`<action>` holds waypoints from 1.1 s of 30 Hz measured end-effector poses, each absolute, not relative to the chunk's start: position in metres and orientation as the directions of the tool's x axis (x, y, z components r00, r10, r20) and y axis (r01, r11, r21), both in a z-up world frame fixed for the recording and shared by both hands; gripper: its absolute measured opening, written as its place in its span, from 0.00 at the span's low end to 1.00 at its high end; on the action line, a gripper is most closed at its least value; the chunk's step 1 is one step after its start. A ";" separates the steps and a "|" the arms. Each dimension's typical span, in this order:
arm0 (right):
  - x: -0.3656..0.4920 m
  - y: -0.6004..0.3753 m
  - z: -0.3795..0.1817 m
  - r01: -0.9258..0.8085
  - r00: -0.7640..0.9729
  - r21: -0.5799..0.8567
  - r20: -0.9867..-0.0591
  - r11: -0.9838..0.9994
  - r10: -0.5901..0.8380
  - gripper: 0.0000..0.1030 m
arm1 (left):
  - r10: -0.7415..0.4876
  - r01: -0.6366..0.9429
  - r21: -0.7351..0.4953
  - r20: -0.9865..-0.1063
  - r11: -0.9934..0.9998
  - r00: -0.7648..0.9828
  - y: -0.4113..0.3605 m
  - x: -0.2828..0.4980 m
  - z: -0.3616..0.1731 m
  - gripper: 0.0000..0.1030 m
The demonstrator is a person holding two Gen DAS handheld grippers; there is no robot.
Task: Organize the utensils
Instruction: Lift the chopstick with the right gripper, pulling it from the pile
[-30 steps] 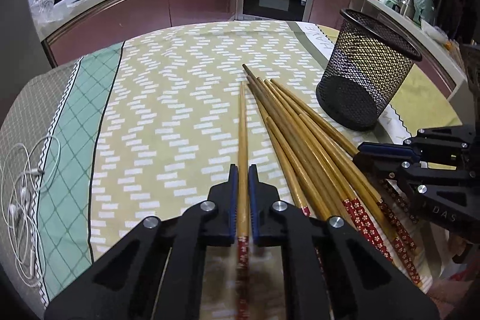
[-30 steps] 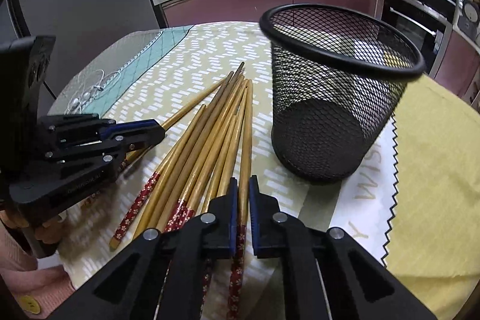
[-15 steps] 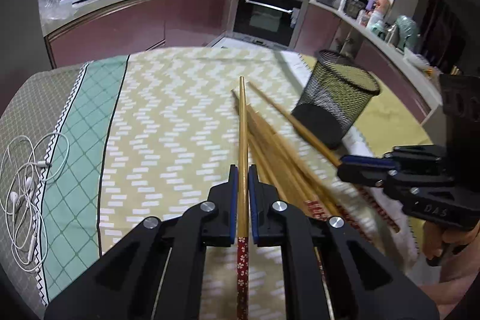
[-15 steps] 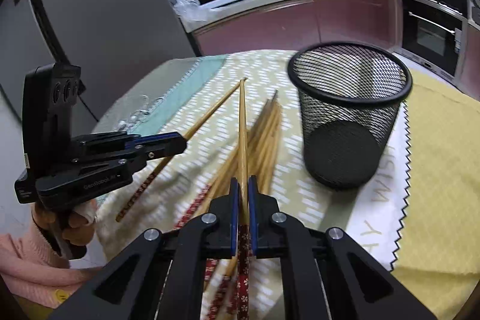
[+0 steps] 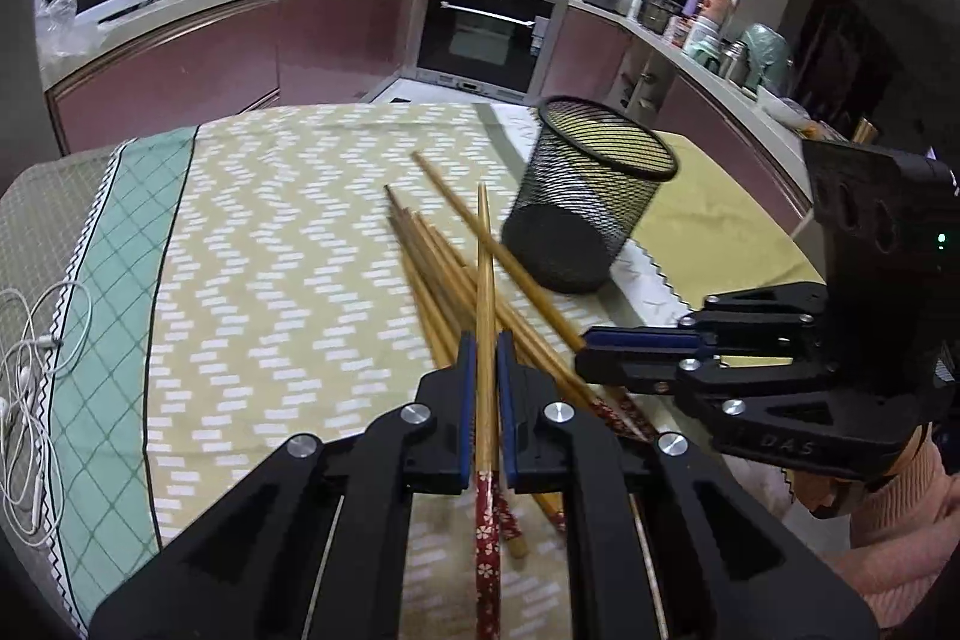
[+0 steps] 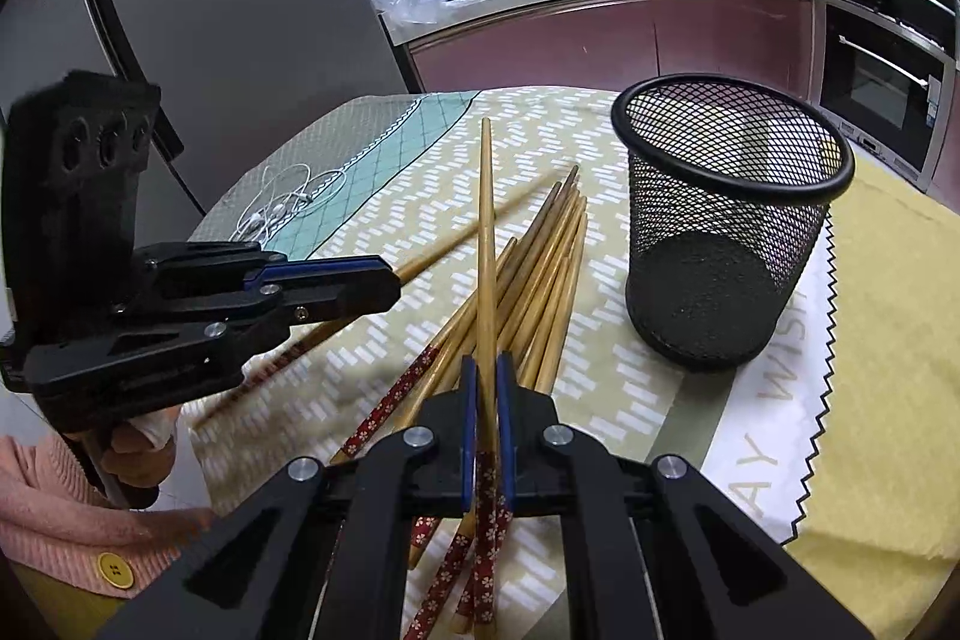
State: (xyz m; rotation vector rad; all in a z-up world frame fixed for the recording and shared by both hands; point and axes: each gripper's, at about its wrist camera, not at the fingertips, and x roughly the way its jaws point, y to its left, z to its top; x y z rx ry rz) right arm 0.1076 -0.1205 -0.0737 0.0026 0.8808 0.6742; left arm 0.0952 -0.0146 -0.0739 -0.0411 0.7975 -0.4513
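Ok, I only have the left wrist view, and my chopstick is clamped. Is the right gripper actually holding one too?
Observer: Yes. The right gripper is shut on one chopstick, gripped just above its red patterned end, with the tip pointing away from the camera.
Operator: Anything in the mesh basket yet?
Observer: No. Looking in over the rim from the right wrist, the mesh basket is empty. It stands upright on the cloth, to the right of the loose chopsticks.
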 end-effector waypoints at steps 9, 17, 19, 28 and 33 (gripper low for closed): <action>0.097 -0.129 -0.048 -0.570 0.496 0.232 -0.667 0.788 0.555 0.06 | -0.446 0.426 -0.201 -0.648 0.882 0.617 -0.023 0.087 -0.057 0.07; 0.097 -0.139 -0.049 -0.551 0.504 0.236 -0.671 0.800 0.544 0.06 | -0.384 0.385 -0.176 -0.725 0.906 0.571 -0.015 0.099 -0.092 0.07; 0.102 -0.138 -0.054 -0.540 0.498 0.232 -0.687 0.809 0.529 0.06 | -0.357 0.367 -0.163 -0.751 0.916 0.556 -0.012 0.105 -0.103 0.07; 0.130 -0.127 -0.095 -0.474 0.463 0.153 -0.794 0.867 0.393 0.13 | -0.291 0.336 -0.110 -0.780 0.935 0.554 -0.001 0.120 -0.121 0.12; 0.140 -0.118 -0.100 -0.467 0.468 0.112 -0.810 0.877 0.353 0.16 | -0.255 0.338 -0.063 -0.787 0.939 0.562 -0.004 0.130 -0.121 0.25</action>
